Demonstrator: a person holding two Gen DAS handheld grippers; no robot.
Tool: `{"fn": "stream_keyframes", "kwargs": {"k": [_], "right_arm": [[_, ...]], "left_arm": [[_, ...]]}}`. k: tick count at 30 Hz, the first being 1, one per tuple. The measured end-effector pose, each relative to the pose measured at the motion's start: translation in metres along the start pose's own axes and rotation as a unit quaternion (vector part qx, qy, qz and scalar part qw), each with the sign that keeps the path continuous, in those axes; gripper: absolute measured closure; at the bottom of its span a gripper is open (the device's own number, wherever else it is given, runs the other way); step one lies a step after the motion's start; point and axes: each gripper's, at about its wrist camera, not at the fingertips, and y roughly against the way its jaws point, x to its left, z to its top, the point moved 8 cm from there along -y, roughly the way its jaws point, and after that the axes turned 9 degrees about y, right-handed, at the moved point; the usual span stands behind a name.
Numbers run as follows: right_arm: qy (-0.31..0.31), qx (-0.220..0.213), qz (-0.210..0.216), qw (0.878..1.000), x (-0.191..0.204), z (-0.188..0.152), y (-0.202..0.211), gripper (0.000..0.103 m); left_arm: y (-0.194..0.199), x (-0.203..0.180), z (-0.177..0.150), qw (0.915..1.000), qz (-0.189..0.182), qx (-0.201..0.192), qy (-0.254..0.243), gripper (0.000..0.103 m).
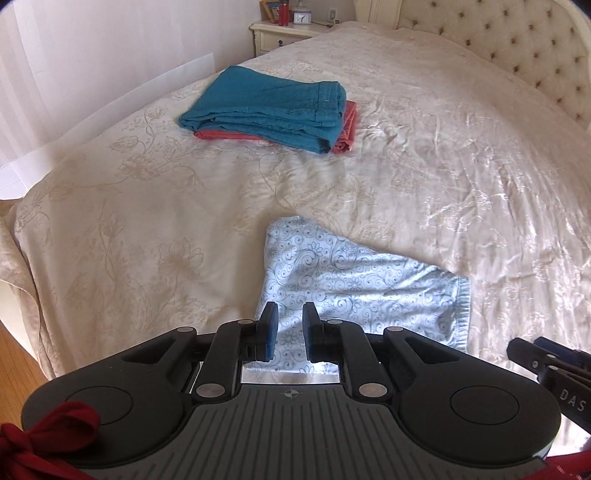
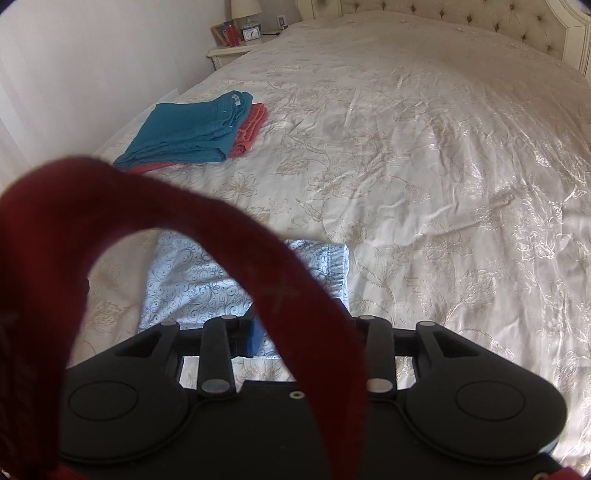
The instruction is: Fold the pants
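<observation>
Light blue floral pants [image 1: 354, 284] lie folded on the cream bedspread [image 1: 147, 221], near its front edge. My left gripper [image 1: 290, 332] hovers above their near left corner. Its jaws stand a little apart, with nothing pinched between the blue pads. In the right wrist view the same pants [image 2: 192, 280] lie just ahead of my right gripper [image 2: 299, 328]. Its left fingertip [image 2: 255, 332] shows, while the other is hidden behind a red strap [image 2: 258, 258]. The jaws stand wide apart with no cloth seen in them. Part of the right gripper [image 1: 546, 354] also shows at the right edge of the left wrist view.
A folded teal garment [image 1: 266, 107] rests on a coral one [image 1: 347, 125] farther back on the left. A nightstand [image 1: 280, 33] with a clock and a frame stands behind the bed, beside the tufted headboard [image 1: 517, 40]. Wood floor [image 1: 18, 354] shows at the bed's left edge.
</observation>
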Motion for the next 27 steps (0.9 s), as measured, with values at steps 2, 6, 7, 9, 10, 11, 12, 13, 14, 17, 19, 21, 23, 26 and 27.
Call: {"fn": "stream_keyframes", "kwargs": {"k": [2,6,7,9,10,11,12,13,14,17,19,21,23,26,27], "right_arm": [[-0.009,0.006,0.016,1.0,0.002,-0.003,0.004,0.056],[-0.029,0.01,0.034,0.999,0.005,-0.01,0.015,0.056],[-0.031,0.011,0.036,0.999,0.006,-0.011,0.017,0.056],[-0.03,0.011,0.038,0.999,0.009,-0.015,0.022,0.056],[-0.03,0.008,0.039,0.999,0.01,-0.016,0.025,0.056],[-0.03,0.007,0.04,0.999,0.012,-0.018,0.028,0.056],[-0.032,0.005,0.041,0.999,0.013,-0.019,0.031,0.056],[-0.034,0.003,0.041,0.999,0.014,-0.02,0.034,0.056],[-0.036,0.002,0.042,0.999,0.016,-0.021,0.037,0.056],[-0.036,-0.001,0.042,0.998,0.019,-0.023,0.045,0.056],[-0.032,-0.004,0.038,0.999,0.021,-0.023,0.05,0.055],[-0.03,-0.005,0.033,0.999,0.022,-0.023,0.054,0.055],[-0.029,-0.007,0.031,0.999,0.023,-0.024,0.059,0.055],[-0.028,-0.009,0.027,0.999,0.024,-0.026,0.065,0.055],[-0.028,-0.009,0.026,0.999,0.024,-0.026,0.067,0.055]], "left_arm": [[0.008,-0.004,-0.004,1.0,0.003,0.001,-0.006,0.089],[0.021,-0.008,-0.01,0.9998,0.011,-0.004,-0.014,0.089],[0.023,-0.008,-0.011,0.9998,0.011,-0.004,-0.014,0.089],[0.03,-0.008,-0.015,0.9997,0.016,-0.008,-0.017,0.089],[0.032,-0.008,-0.016,0.9996,0.018,-0.009,-0.02,0.089],[0.036,-0.008,-0.018,0.9995,0.019,-0.01,-0.023,0.089],[0.038,-0.009,-0.02,0.9994,0.02,-0.011,-0.026,0.089],[0.041,-0.009,-0.022,0.9993,0.021,-0.011,-0.027,0.089],[0.044,-0.009,-0.024,0.9993,0.022,-0.012,-0.029,0.089],[0.051,-0.009,-0.031,0.9992,0.023,-0.009,-0.032,0.089],[0.055,-0.008,-0.036,0.9992,0.023,-0.008,-0.032,0.089],[0.058,-0.008,-0.04,0.9992,0.022,-0.009,-0.032,0.089],[0.063,-0.008,-0.043,0.9992,0.021,-0.01,-0.032,0.089],[0.069,-0.009,-0.047,0.9991,0.021,-0.015,-0.033,0.089],[0.071,-0.009,-0.048,0.9991,0.021,-0.016,-0.034,0.089]]}}
